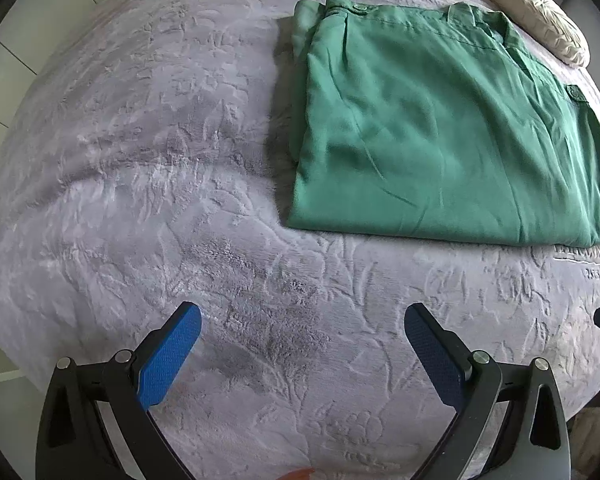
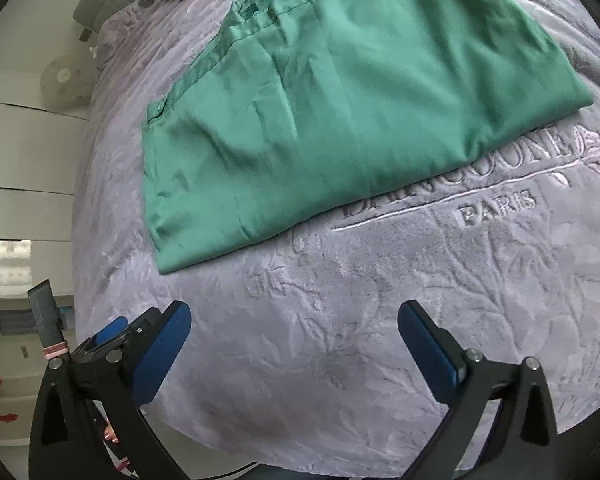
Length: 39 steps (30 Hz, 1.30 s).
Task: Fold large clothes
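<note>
Left wrist: folded green garment [image 1: 440,128] on blanket [image 1: 140,160].

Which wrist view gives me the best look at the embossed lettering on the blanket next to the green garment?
The right wrist view: the embossed lettering reads "PARIS" clearly, with a larger line above partly covered by the green garment. The left wrist view shows only a blurred sliver of it at the right edge, below the garment.

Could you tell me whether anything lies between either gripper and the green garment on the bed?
Nothing visible does. Both the left gripper and right gripper are open, with only bare grey blanket between them and the folded green garment. The cream cushion lies beyond the garment.
</note>
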Available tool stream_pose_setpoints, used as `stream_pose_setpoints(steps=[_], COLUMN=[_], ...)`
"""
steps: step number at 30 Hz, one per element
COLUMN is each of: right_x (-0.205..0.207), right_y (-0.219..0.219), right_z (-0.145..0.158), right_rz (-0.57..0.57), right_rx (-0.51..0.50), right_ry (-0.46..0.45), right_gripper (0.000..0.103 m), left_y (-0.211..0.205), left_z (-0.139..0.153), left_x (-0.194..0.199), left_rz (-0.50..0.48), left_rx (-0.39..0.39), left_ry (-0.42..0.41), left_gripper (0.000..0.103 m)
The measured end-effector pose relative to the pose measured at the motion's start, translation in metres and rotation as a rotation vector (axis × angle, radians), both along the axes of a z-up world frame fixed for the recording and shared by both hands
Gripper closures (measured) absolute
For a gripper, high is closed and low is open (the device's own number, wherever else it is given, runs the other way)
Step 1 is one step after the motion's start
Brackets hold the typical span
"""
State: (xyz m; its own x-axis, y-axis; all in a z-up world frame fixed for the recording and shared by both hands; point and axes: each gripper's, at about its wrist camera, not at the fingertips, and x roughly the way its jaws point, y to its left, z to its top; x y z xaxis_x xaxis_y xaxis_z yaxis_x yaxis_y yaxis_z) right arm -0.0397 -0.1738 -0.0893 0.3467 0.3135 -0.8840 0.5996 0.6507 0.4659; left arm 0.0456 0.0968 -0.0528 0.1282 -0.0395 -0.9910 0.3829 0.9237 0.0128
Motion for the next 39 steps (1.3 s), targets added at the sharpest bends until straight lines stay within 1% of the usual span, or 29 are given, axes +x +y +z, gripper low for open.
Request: stream_pose_setpoints(steps=[9, 12, 14, 16, 19, 23, 29, 34, 39], right_x=[0.003, 0.001, -0.001, -0.004, -0.008, -0.014, -0.016, -0.007, 0.011], right_y=[0.007, 0.005, 0.004, 0.002, 0.000, -0.006, -0.004, 0.006, 0.018], right_z=[-0.005, -0.006, -0.008, -0.011, -0.015, -0.023, -0.036, -0.046, -0.044], right_rz=[-0.008, -0.040, -0.063, -0.081, -0.110, -0.152, -0.206, -0.219, -0.194], right_rx=[0.031, 0.049, 0.062, 0.078, 0.101, 0.148, 0.221, 0.274, 0.309], right_ry=[0.000, -0.024, -0.032, -0.027, -0.011, 0.009, -0.010, -0.017, -0.065], right_gripper=[0.000, 0.000, 0.000, 0.000, 0.000, 0.000, 0.000, 0.000, 0.000], left_y=[-0.003, -0.002, 0.000, 0.000, 0.002, 0.005, 0.005, 0.010, 0.018], left_z=[-0.006, -0.009, -0.014, -0.017, -0.019, -0.022, -0.032, -0.036, -0.033], left_x=[0.012, 0.017, 0.021, 0.022, 0.025, 0.028, 0.033, 0.040, 0.055], left_rz=[-0.008, -0.007, -0.008, -0.014, -0.017, -0.007, -0.013, -0.016, -0.017], left_rx=[0.010, 0.015, 0.006, -0.005, -0.002, -0.021, -0.023, -0.056, -0.101], left_ry=[0.003, -0.002, 0.017, 0.035, 0.031, 0.042, 0.043, 0.044, 0.031], left_gripper=[0.001, 0.001, 0.001, 0.001, 0.001, 0.001, 0.001, 0.001, 0.001])
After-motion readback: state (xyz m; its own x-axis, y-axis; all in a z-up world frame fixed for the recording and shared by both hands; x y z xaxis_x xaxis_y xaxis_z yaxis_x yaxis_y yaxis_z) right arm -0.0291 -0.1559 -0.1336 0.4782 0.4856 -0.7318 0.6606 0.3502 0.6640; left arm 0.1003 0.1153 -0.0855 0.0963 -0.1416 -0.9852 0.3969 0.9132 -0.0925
